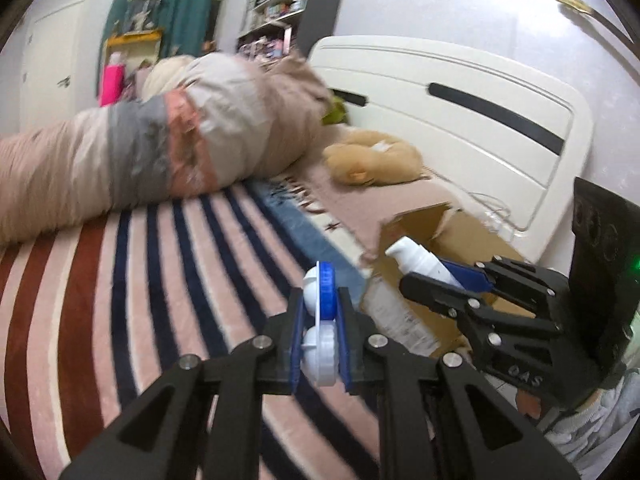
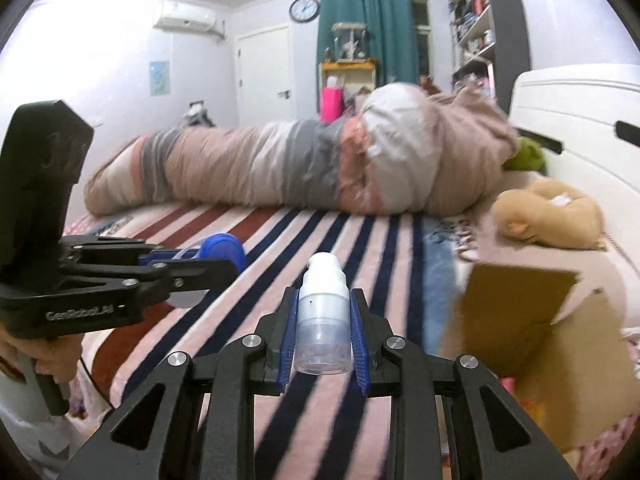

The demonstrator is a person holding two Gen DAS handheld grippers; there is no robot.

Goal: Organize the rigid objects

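My left gripper (image 1: 320,320) is shut on a white and blue contact lens case (image 1: 322,320), held on edge above the striped bedspread. My right gripper (image 2: 322,320) is shut on a small white pump bottle (image 2: 322,316) with a clear base. In the left wrist view the right gripper (image 1: 432,280) holds that bottle (image 1: 420,262) over the open cardboard box (image 1: 472,236). In the right wrist view the left gripper (image 2: 200,264) with the case's blue lid (image 2: 224,250) is at the left, and the box (image 2: 520,320) is at the right.
A striped blanket (image 2: 280,248) covers the bed. A rolled quilt (image 2: 300,168) lies across the far side. A tan plush toy (image 2: 548,216) and a green one (image 2: 524,156) lie near the white headboard (image 1: 460,112).
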